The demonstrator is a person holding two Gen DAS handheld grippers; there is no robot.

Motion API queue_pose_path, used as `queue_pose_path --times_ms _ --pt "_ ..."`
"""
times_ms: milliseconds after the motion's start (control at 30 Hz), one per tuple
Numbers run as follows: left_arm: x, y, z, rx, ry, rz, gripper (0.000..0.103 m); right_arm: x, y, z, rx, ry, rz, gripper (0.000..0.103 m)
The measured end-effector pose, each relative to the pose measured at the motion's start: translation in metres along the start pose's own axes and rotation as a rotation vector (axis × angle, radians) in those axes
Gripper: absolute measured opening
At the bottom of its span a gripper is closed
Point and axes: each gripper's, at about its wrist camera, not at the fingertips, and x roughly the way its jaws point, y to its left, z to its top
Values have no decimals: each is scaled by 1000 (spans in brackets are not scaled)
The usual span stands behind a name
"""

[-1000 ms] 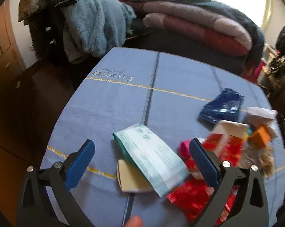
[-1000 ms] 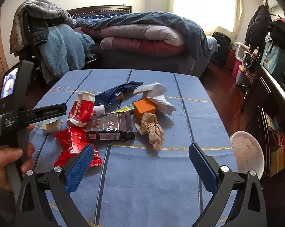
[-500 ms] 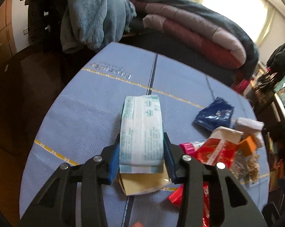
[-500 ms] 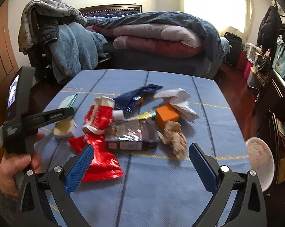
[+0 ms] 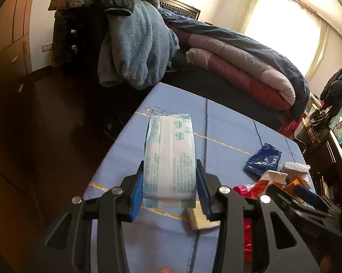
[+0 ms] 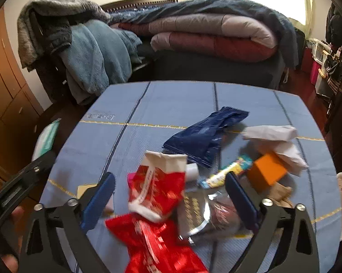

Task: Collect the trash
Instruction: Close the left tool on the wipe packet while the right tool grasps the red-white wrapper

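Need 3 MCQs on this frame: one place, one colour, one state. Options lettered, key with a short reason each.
1. Where is the white-green packet?
A. flat on the table
B. between the left gripper fingers
C. on the bed

2. What colour is the small box beside the tissue?
A. orange
B. green
C. black

3. What state is the right gripper in?
A. shut on the red wrapper
B. shut on nothing
C. open

Key: 1 B, both blue pads press the packet's sides, holding it above the table. 2 A, its faces show orange. 3 C, its fingers stand wide apart over the red wrapper.
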Motion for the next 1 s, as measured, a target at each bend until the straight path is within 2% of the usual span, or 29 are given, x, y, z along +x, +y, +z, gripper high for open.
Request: queue_pose_path --times_ms 33,67,100,133,200,300,467,633,1000 --pt "-1 2 0 2 -3 1 41 5 2 1 -1 11 -5 85" --pt "-1 3 0 6 -7 5 41 12 5 1 -6 26 -18 78" --pt "-1 5 0 9 -10 6 42 15 7 2 -12 35 -24 68" --pt "-1 5 1 11 -12 6 42 19 9 2 -17 43 -26 62" --pt "-1 7 1 14 -11 0 42 23 11 1 -23 60 -14 42" --pt "-4 6 1 18 -15 -6 42 16 11 1 -28 30 9 27" --pt "-17 -5 1 45 -32 -23 42 -13 2 4 -6 -46 44 24" --pt "-34 -26 -2 87 -50 -53 42 -38 -17 3 33 -75 75 24" --pt "-63 -84 -19 179 -53 -124 42 -90 -64 -24 99 -113 56 24"
